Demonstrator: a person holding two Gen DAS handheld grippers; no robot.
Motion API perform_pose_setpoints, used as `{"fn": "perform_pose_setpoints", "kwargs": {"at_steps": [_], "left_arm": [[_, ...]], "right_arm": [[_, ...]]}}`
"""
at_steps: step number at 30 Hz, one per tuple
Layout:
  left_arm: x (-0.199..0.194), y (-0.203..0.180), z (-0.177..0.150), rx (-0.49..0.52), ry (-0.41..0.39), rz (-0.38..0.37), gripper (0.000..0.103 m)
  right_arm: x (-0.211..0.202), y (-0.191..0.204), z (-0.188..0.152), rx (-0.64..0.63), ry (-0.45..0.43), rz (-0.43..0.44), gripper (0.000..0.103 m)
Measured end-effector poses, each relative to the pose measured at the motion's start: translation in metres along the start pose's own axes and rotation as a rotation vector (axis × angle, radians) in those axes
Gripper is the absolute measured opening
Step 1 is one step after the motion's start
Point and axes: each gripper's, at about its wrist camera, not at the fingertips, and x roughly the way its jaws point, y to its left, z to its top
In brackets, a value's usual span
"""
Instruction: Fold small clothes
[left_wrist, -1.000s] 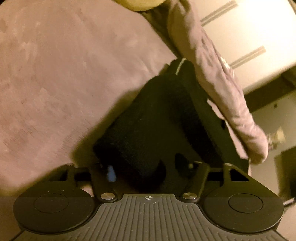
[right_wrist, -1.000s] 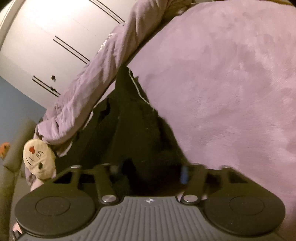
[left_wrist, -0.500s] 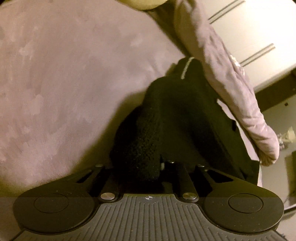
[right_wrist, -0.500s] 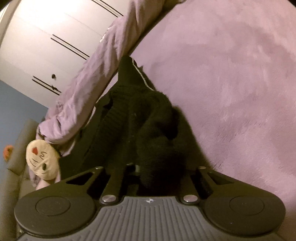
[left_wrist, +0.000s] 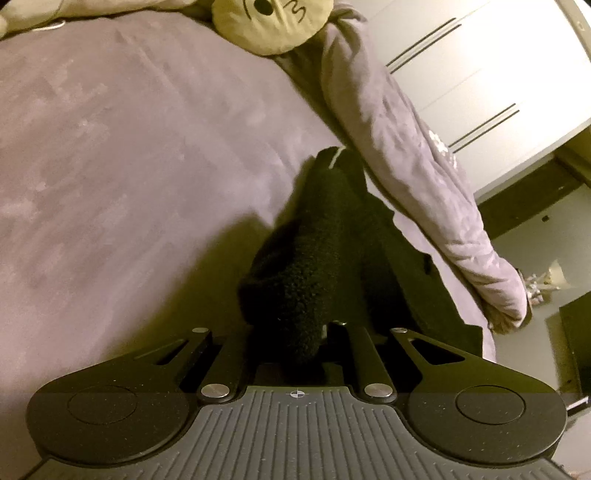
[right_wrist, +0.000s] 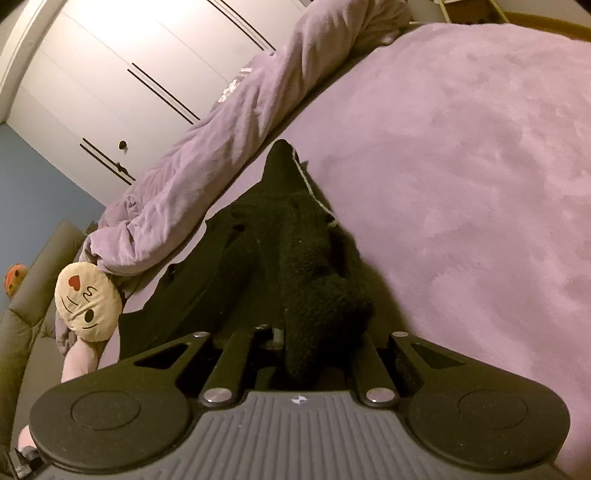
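Observation:
A black fuzzy knit garment (left_wrist: 317, 251) lies on the purple bed cover (left_wrist: 110, 166), stretching away from me toward a pale trim line at its far tip. My left gripper (left_wrist: 295, 332) is shut on its near edge and lifts the cloth in a bunched ridge. In the right wrist view the same garment (right_wrist: 295, 251) is bunched between the fingers of my right gripper (right_wrist: 310, 339), which is shut on its other near corner. The fingertips are hidden by the dark cloth in both views.
A rolled lilac duvet (left_wrist: 406, 158) runs along the bed's far side, also in the right wrist view (right_wrist: 221, 147). A round cream face cushion (right_wrist: 88, 302) lies at its end, seen too in the left wrist view (left_wrist: 273, 22). White wardrobe doors (right_wrist: 110, 74) stand behind.
Both grippers closed on the garment's near edge and lifted it. The cloth, flat a second ago, now rises in a bunched ridge from each jaw.

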Motion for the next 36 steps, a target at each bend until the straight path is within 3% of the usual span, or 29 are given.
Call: {"fn": "perform_pose_setpoints", "kwargs": {"at_steps": [7, 11, 14, 16, 19, 21, 22, 24, 26, 27, 28, 30, 36], "left_arm": [[-0.031, 0.006, -0.017, 0.082, 0.041, 0.002, 0.012], [-0.034, 0.02, -0.029, 0.148, 0.089, 0.082, 0.015], [-0.032, 0.026, -0.027, 0.2, 0.092, 0.152, 0.03], [-0.029, 0.02, -0.022, 0.245, 0.077, 0.178, 0.042], [-0.014, -0.001, -0.013, 0.34, 0.047, 0.184, 0.057], [0.0, -0.013, -0.006, 0.361, 0.045, 0.155, 0.067], [0.008, -0.017, -0.003, 0.366, 0.053, 0.138, 0.073], [0.024, -0.023, 0.001, 0.376, 0.07, 0.127, 0.073], [0.037, -0.029, 0.003, 0.395, 0.072, 0.139, 0.066], [0.039, -0.03, 0.003, 0.405, 0.071, 0.139, 0.047], [0.042, -0.03, 0.003, 0.413, 0.078, 0.138, 0.025], [0.044, -0.03, 0.003, 0.427, 0.088, 0.133, 0.013], [0.005, -0.047, -0.001, 0.494, -0.002, 0.059, 0.01]], "right_arm": [[-0.027, -0.012, -0.02, 0.03, 0.028, 0.006, 0.009], [-0.041, -0.02, -0.03, 0.001, 0.067, -0.013, 0.013], [-0.049, -0.012, -0.025, -0.145, 0.045, -0.121, 0.031], [-0.048, -0.004, -0.017, -0.214, 0.033, -0.138, 0.058], [-0.035, 0.019, -0.002, -0.359, 0.001, -0.137, 0.078], [-0.012, 0.034, 0.007, -0.437, 0.035, -0.133, 0.084], [0.002, 0.04, 0.011, -0.461, 0.061, -0.129, 0.084], [0.026, 0.049, 0.015, -0.493, 0.09, -0.131, 0.081], [0.038, 0.059, 0.014, -0.53, 0.102, -0.126, 0.048], [0.04, 0.065, 0.013, -0.551, 0.105, -0.118, 0.027], [0.039, 0.069, 0.01, -0.578, 0.097, -0.13, 0.016], [0.031, 0.073, 0.004, -0.606, 0.074, -0.11, 0.011], [-0.014, 0.079, 0.004, -0.613, -0.015, -0.043, 0.009]]}}
